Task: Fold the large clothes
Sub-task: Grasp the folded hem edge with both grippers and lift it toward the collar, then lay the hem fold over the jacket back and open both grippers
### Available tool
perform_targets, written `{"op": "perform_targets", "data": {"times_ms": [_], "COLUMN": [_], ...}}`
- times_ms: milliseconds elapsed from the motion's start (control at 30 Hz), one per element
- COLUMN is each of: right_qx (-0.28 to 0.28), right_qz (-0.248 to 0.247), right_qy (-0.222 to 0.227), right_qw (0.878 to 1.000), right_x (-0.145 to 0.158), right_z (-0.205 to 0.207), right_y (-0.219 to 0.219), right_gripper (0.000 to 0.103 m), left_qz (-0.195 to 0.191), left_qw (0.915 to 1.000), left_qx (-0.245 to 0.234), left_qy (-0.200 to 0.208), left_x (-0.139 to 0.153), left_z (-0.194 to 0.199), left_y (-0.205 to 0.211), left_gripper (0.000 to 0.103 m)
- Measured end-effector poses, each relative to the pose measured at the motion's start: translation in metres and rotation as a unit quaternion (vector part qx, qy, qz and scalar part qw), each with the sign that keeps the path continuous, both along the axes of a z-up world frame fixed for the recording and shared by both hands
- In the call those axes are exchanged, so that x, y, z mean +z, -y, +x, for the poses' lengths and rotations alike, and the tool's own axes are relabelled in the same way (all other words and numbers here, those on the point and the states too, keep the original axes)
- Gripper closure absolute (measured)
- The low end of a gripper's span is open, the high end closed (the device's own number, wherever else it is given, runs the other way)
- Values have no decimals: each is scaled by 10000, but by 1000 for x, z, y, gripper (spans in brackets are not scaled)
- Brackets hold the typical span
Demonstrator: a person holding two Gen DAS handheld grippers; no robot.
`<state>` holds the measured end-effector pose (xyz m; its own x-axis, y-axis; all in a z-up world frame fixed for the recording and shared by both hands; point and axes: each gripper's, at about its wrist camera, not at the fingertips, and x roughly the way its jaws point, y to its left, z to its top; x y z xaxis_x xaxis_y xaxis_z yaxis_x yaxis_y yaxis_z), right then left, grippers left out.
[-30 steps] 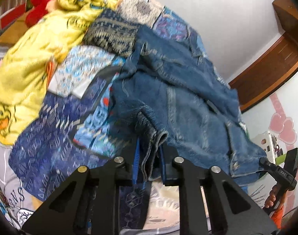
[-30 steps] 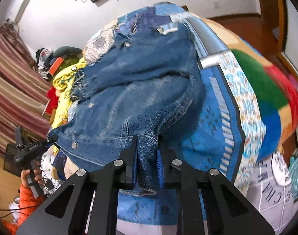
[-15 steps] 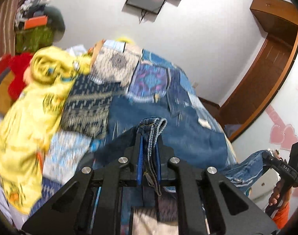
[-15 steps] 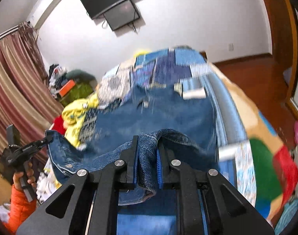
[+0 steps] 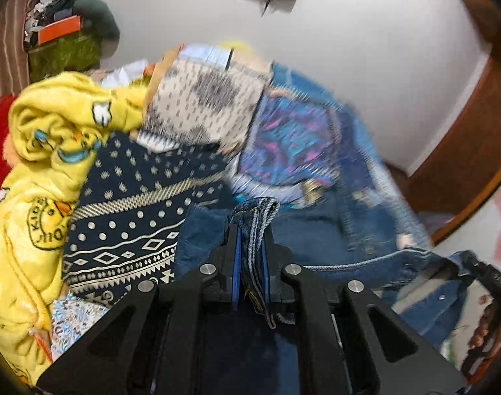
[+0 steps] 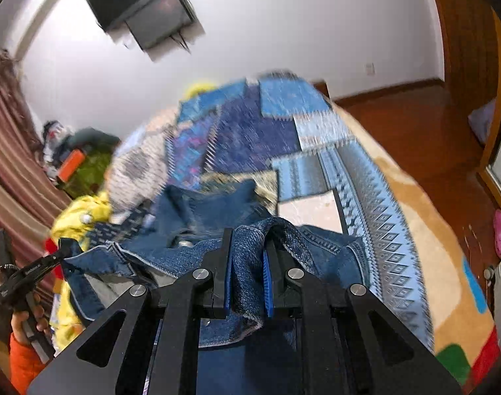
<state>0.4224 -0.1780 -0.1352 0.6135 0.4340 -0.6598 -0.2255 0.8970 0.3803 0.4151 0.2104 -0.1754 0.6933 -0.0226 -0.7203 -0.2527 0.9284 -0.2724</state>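
1. The left gripper is shut tight on a fold of the jacket. Its jaws have just closed a bit more on the cloth, and a blue hem sticks up between the pads.
2. The right gripper is also shut tight on a thick bunch of the same jacket.
3. The jacket is blue denim. Its near edge hangs in the air, pulled between the two grippers. The rest of it lies on the quilt on the bed.
4. From the left camera, the right gripper shows at the far right edge, with a hand under it and denim pinched in its tip.
5. From the right camera, the left gripper shows at the far left edge. A hand in an orange sleeve holds its handle.
6. A yellow blanket with ducks on it lies bunched on the left side of the bed, beside the jacket.
7. A dark TV hangs on the white wall behind the bed.
8. The far parts of the bed look blurry.
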Motion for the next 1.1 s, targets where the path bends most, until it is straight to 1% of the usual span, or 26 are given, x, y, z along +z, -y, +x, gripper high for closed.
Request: {"op": "perform_targets", "data": {"times_ms": [33,100,133,233,267,300,333,367,400,433,467,500,533,600,633,700,767,833,900,1100], "right_qx": [2,52,122,252,304,364,367,322,284,289,284,232,164,213,295,465,649,862,1082,1477], "right_qz": [-54,-57,-6,130,171,224,229,188,166,183,148,49,-118,-356,-455,-606,-743,-864,-932,-975], "right_qy": [-144,-469,-798,-1461,-1533,-1559,-1553,-1533,-1513,-1502,-1468,-1393,-1204,-918,-809,-632,-506,-420,-425,-645], "right_qw": [9999,9989,9967,9889,9876,9868,9869,9875,9879,9881,9887,9900,9925,9949,9952,9951,9938,9916,9888,9821], "right_x": [-13,-33,-49,-78,-80,-80,-78,-74,-70,-64,-58,-53,-42,-27,-20,-11,-5,-4,-9,-34], "right_z": [9,27,37,49,50,48,47,44,41,39,35,32,23,12,6,-4,-16,-28,-38,-62], "right_y": [-2,-1,0,9,12,16,20,24,27,29,31,33,34,31,29,24,15,4,-8,-36], "right_gripper": [90,86,86,84,83,81,76,68,64,54,43,38,35,34,34,32,29,28,28,27], "left_qz": [59,55,45,55,52,64,118,174,220,327,443,546,649,760,791,794,764,704,689,432], "left_qw": [9999,9993,9990,9984,9984,9982,9977,9973,9971,9969,9965,9962,9959,9959,9961,9965,9964,9962,9951,9909], "left_qx": [17,37,45,45,60,116,226,316,349,352,326,284,214,105,37,-139,-314,-470,-625,-960], "left_qy": [-149,-356,-448,-559,-560,-576,-624,-643,-636,-625,-626,-621,-589,-476,-385,-227,-200,-191,-324,-834], "left_x": [-13,-32,-41,-58,-59,-60,-60,-58,-56,-51,-46,-40,-32,-16,-7,11,20,23,19,-16], "left_z": [7,15,17,21,20,19,16,13,10,8,5,2,-1,-9,-15,-27,-36,-43,-49,-63], "left_y": [1,0,0,-2,-3,-3,-3,-2,-1,2,5,8,11,17,20,26,32,38,45,65], "left_gripper": [93,93,93,91,87,81,79,72,68,66,62,57,55,42,39,23,12,11,11,11]}}
